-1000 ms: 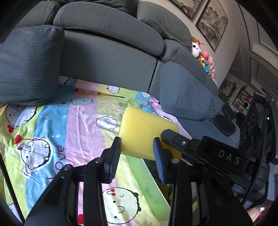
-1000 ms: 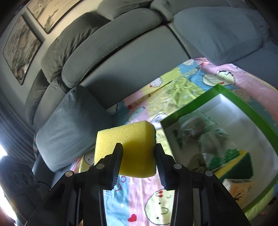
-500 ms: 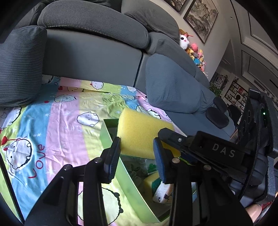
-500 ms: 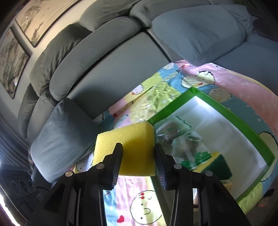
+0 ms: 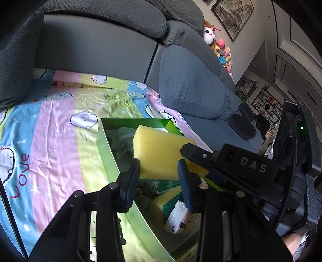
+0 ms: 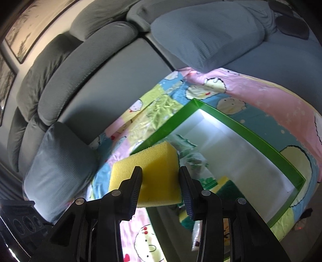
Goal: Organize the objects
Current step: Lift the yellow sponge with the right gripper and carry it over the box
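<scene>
Right claw [image 6: 160, 189] is clenched on a yellow sponge [image 6: 150, 177], its 2 blue-padded fingers [image 6: 135, 189] pressing opposite faces of the block. In the left wrist view the same sponge [image 5: 161, 155] is held in the air above a green box [image 5: 106, 153], with the right claw's black body, marked "DAS", reaching in from the right. Left claw [image 5: 159, 187] stands released, nothing between its fingers [image 5: 129, 187]; the sponge lies beyond their tips and is apart from them. The box sits on a striped cartoon-print sheet [image 5: 50, 141] spread over a grey sofa [image 5: 96, 48]. The box is open-topped, with green walls [image 6: 251, 137] and a pale interior. Inside it lie crumpled printed plastic wrapping [image 6: 191, 157], a second sponge with a yellow body and green scouring layer [image 5: 167, 203], and a white printed packet [image 5: 179, 217] touching that sponge. A grey cushion [image 5: 191, 84] rests against the sofa back near the box's far right corner; another grey cushion [image 6: 58, 161] lies at the left in the right wrist view. Plush toys [image 5: 217, 44] are piled at the sofa's far end, and framed pictures [image 5: 233, 14] hang on the wall above.
</scene>
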Demonstrator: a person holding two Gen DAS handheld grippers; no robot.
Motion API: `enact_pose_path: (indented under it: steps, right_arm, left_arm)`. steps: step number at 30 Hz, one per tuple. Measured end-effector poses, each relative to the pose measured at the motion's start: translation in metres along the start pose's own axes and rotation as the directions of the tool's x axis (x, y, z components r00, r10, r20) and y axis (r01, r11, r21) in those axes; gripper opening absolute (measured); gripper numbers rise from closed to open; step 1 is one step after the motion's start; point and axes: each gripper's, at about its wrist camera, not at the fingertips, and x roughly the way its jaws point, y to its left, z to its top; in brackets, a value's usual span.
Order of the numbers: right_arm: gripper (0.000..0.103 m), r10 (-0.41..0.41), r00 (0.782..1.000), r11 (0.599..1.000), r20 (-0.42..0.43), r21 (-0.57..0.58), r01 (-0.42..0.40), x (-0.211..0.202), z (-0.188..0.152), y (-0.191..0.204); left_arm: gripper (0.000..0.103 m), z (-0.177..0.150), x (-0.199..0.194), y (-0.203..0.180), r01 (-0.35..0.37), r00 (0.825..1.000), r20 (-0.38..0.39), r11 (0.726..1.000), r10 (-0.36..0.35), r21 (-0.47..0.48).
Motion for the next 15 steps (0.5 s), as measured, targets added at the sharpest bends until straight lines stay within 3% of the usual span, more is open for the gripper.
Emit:
enact_pose_path:
  steps: [15]
  right_arm:
    - [0.041,-0.100,0.995,0.993,-0.011,0.069,0.101,0.007,0.005,-0.029]
  left_arm:
    - [0.036,-0.014,0.032,-0.007,0.048,0.993,-0.110,0.999,-0.049,-0.015]
